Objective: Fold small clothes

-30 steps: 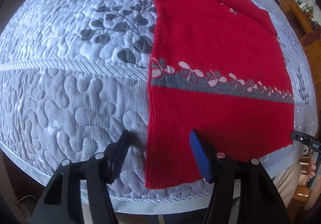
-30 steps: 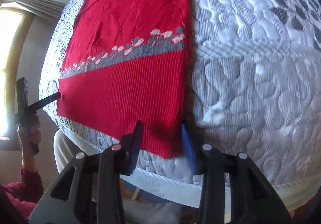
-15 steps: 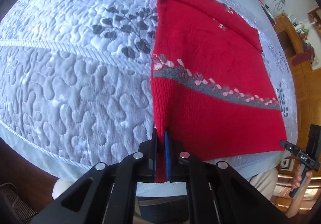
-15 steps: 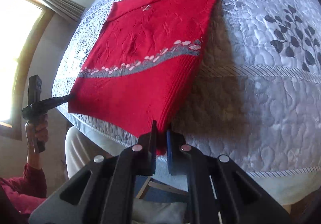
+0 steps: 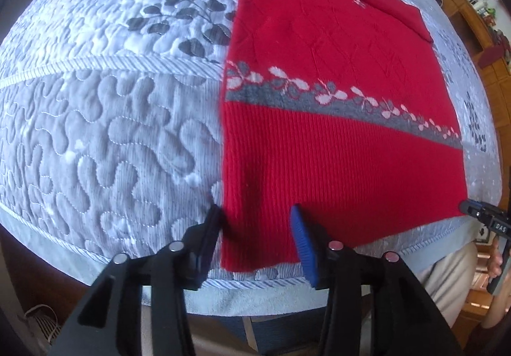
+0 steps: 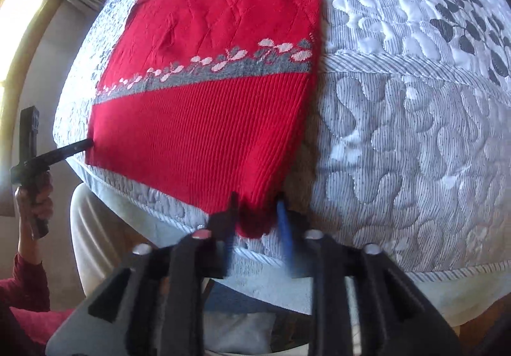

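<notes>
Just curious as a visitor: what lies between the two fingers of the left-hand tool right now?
In the left wrist view, the near corner of the red sweater lies between the open left gripper fingers, on the quilt.

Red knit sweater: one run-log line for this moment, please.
red knit sweater: flat on grey quilted bedspread | left tool: reopening astride hem corner | right tool: reopening astride opposite corner

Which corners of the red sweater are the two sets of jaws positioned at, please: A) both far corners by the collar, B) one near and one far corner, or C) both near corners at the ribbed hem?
C: the left gripper and right gripper each straddle a near hem corner of the red sweater.
</notes>
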Tool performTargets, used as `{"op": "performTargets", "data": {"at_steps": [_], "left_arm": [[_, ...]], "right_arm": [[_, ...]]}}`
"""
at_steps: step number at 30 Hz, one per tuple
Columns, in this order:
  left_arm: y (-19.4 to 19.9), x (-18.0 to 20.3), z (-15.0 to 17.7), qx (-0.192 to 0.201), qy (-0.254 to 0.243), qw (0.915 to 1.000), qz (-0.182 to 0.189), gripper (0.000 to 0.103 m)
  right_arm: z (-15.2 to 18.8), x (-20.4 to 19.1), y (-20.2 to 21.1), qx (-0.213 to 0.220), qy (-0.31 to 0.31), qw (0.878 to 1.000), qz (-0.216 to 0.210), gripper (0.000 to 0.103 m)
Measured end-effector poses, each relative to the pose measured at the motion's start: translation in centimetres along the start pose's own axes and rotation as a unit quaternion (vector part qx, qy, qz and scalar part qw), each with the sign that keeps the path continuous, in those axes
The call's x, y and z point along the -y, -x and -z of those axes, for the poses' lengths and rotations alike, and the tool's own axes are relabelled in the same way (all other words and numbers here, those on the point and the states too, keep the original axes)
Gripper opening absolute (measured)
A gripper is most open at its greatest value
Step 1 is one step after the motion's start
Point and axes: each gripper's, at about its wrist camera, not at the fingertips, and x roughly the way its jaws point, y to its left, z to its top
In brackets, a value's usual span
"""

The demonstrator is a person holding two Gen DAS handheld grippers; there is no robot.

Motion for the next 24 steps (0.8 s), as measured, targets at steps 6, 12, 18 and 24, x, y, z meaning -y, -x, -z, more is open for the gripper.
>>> {"op": "performTargets", "data": {"at_steps": [6, 12, 18, 24], "left_arm": [[-0.6, 0.7, -2.0, -0.018, -0.002, 0.9995, 0.027, 0.008], [2.9, 0.7, -6.1, 0.024, 0.015, 0.9965, 0.079, 0.008], [3.6, 0.7, -13.7, 0.064, 0.023, 0.9948, 0.076, 0.008], [0.8, -0.1, -21.6, 0.074, 0.042, 0.9946, 0.059, 0.008]], "right_arm": [[0.4, 0.2, -0.2, -0.009, 0.005, 0.999, -0.041, 0.007], [-3.5, 0.2, 4.3, 0.041, -0.002, 0.993, -0.114, 0.007], [-11.3, 1.3, 6.3, 0.07, -0.012, 0.993, -0.091, 0.007], [-19.7, 4.2, 4.3, 0.063, -0.03, 0.996, -0.059, 0.007]]}}
